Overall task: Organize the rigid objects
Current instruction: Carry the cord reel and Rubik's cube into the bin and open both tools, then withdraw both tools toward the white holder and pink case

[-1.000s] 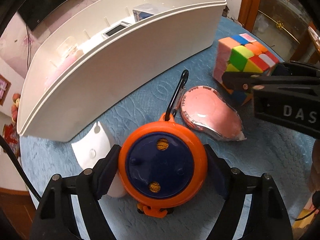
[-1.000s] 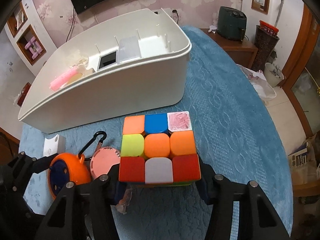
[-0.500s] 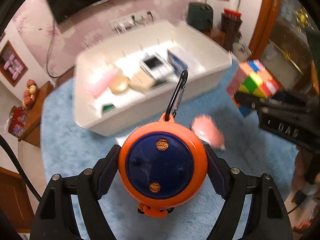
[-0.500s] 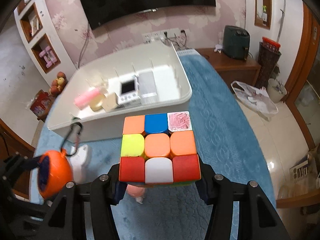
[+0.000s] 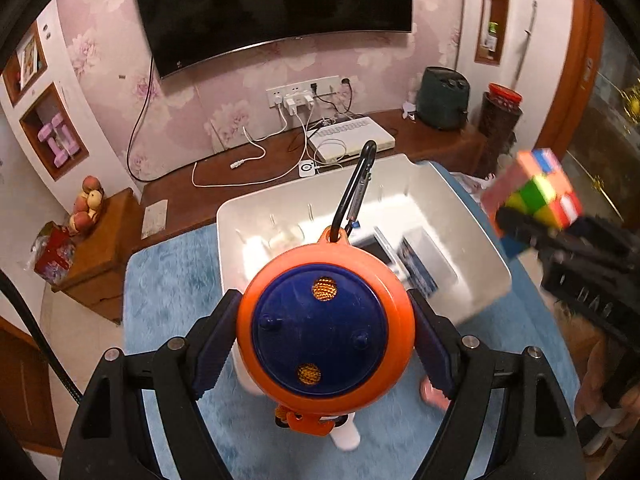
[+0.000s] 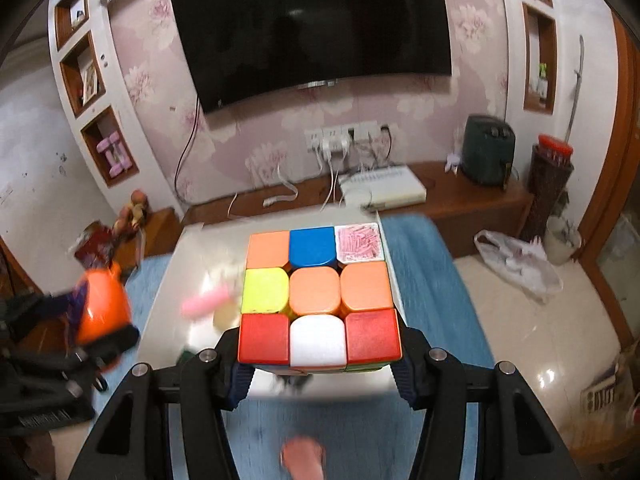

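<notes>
My left gripper [image 5: 324,344] is shut on a round orange and blue gadget [image 5: 324,336] with a black carabiner [image 5: 356,188], held high above the blue table. My right gripper [image 6: 320,364] is shut on a multicoloured puzzle cube [image 6: 320,296], also held high; the cube also shows at the right of the left wrist view [image 5: 536,196]. The white divided bin [image 5: 472,236] lies below and ahead of both, with several items in its compartments. The orange gadget shows blurred at the left of the right wrist view [image 6: 104,304].
A pink oval item [image 6: 302,456] and a white piece [image 5: 346,436] lie on the blue tablecloth [image 5: 168,280] below the grippers. Behind the table stand a wooden TV bench [image 5: 256,176], a wall TV [image 6: 312,28] and a side cabinet with fruit [image 5: 86,208].
Both grippers have risen well above the table with their objects, so the bin now sits farther below. The pink oval and white piece stay on the cloth.
</notes>
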The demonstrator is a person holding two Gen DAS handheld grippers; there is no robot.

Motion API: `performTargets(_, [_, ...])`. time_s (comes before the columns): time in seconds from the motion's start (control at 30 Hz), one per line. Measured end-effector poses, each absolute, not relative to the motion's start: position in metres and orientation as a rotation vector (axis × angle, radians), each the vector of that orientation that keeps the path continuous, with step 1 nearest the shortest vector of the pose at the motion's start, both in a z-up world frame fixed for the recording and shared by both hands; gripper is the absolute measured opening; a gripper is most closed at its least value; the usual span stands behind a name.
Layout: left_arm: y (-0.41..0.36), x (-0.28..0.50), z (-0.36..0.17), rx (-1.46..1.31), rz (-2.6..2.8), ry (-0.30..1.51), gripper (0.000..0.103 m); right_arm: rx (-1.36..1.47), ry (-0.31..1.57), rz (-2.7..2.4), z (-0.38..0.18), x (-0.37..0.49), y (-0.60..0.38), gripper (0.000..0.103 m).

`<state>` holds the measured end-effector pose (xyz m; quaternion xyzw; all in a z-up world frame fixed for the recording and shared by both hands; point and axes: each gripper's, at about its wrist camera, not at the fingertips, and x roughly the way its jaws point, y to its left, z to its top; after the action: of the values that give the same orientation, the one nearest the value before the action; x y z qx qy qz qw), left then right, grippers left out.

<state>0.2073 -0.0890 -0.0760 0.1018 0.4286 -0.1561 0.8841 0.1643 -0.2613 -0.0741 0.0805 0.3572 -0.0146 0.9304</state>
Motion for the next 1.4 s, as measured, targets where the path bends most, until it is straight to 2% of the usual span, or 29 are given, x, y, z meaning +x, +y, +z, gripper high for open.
performTargets(0.23, [-0.101,0.249,-0.106,0.213,-0.291,0.956,0.082,0.149,0.738,-0.07,-0.073,0.238,-0.259,0.057])
performTargets(0.53, [-0.111,0.285,-0.177,0.248,-0.235,1.084,0.082,0.145,0.958,-0.112,-0.157,0.304,-0.263,0.057])
performTargets(0.8, [-0.117,0.293,-0.201,0.258,-0.237,1.152,0.083,0.134,1.111,-0.141,-0.199,0.319,-0.259,0.058])
performTargets(0.97, [-0.117,0.294,-0.211,0.242,-0.24,1.212,0.083,0.063,1.107,-0.137,-0.197,0.317,-0.248,0.059])
performTargets(1.07, [-0.112,0.294,-0.213,0.202,-0.237,1.247,0.083,0.068,1.06,-0.13,-0.185,0.309,-0.249,0.07])
performTargets(1.2, [-0.105,0.288,-0.192,0.151,-0.244,1.171,0.092,0.091,1.001,-0.097,-0.165,0.297,-0.251,0.072])
performTargets(1.33, [-0.106,0.278,-0.166,0.144,-0.246,1.119,0.095,0.11,0.949,-0.077,-0.144,0.28,-0.252,0.072])
performTargets(1.37, [-0.107,0.274,-0.16,0.15,-0.246,1.109,0.102,0.114,0.935,-0.071,-0.137,0.274,-0.253,0.072])
performTargets(1.4, [-0.107,0.27,-0.155,0.152,-0.247,1.098,0.102,0.116,0.927,-0.068,-0.133,0.27,-0.253,0.072])
